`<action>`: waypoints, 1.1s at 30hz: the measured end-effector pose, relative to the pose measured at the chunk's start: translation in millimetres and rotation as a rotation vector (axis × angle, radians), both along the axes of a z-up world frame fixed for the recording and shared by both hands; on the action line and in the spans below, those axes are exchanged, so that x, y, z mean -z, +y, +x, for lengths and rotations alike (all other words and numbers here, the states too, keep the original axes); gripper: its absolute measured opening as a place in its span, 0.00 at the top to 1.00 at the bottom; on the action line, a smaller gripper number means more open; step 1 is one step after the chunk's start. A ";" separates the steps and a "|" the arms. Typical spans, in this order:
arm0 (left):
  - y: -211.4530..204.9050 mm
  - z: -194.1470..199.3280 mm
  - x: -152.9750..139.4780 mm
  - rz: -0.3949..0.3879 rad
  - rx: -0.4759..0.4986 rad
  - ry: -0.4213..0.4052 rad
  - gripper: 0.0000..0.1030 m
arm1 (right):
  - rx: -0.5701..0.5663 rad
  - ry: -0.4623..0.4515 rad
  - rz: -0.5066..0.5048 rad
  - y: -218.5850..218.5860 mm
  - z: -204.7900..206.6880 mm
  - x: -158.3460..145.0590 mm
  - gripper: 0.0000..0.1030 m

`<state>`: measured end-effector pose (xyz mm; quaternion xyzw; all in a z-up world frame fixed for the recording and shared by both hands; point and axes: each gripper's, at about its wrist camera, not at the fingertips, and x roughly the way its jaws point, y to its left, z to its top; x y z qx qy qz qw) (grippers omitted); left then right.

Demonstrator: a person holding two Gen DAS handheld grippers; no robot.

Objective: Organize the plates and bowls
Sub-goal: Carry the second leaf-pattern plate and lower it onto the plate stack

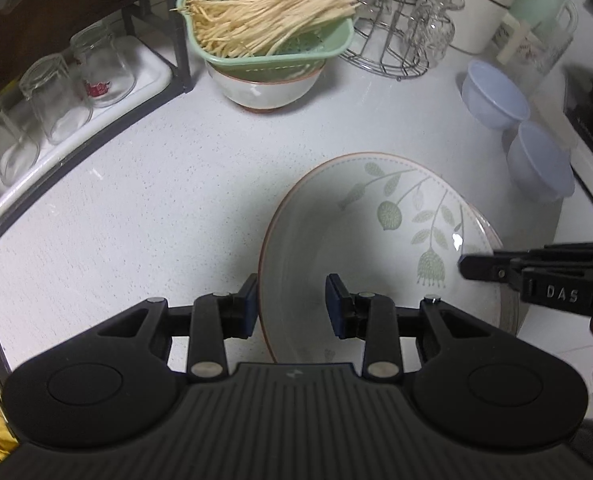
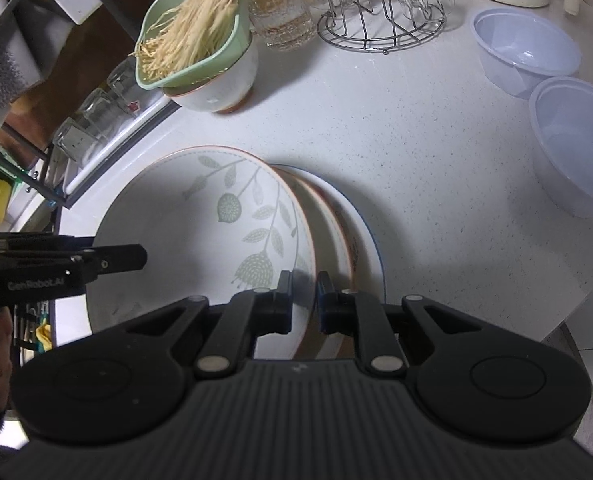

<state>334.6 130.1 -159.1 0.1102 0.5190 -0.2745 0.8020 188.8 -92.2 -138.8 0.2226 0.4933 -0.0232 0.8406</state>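
A pale green leaf-patterned bowl (image 1: 376, 248) sits tilted on a stack of plates (image 2: 352, 232) on the white counter. It also shows in the right wrist view (image 2: 200, 232). My left gripper (image 1: 292, 304) is open, its fingers astride the bowl's left rim. My right gripper (image 2: 304, 300) is shut on the bowl's right rim. The right gripper shows at the right of the left wrist view (image 1: 536, 272). The left gripper shows at the left of the right wrist view (image 2: 76, 264). Two pale blue plastic bowls (image 2: 524, 52) (image 2: 576, 140) stand at the far right.
A green colander of dry noodles (image 1: 268, 20) sits on a white bowl (image 1: 264, 88) at the back. A tray with upturned glasses (image 1: 56, 96) is at the left. A wire rack with glasses (image 1: 408, 24) and a white jar (image 1: 476, 4) stand behind.
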 end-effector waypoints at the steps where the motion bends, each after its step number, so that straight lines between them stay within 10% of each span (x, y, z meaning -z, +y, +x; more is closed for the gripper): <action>1: 0.6 0.9 0.7 -0.004 0.008 0.007 0.63 | 0.004 0.004 0.004 -1.0 -0.2 0.1 0.85; 16: 26.7 10.6 4.5 -0.200 -0.145 0.148 0.63 | 0.090 0.031 0.131 -19.0 -9.8 2.9 0.88; 21: 26.9 6.9 4.3 -0.150 -0.161 0.099 0.88 | 0.097 0.032 0.135 -19.0 -12.4 0.7 0.87; 33: 6.4 7.3 4.8 -0.051 -0.083 0.048 0.89 | 0.055 0.043 0.059 -14.3 -17.9 -9.1 0.86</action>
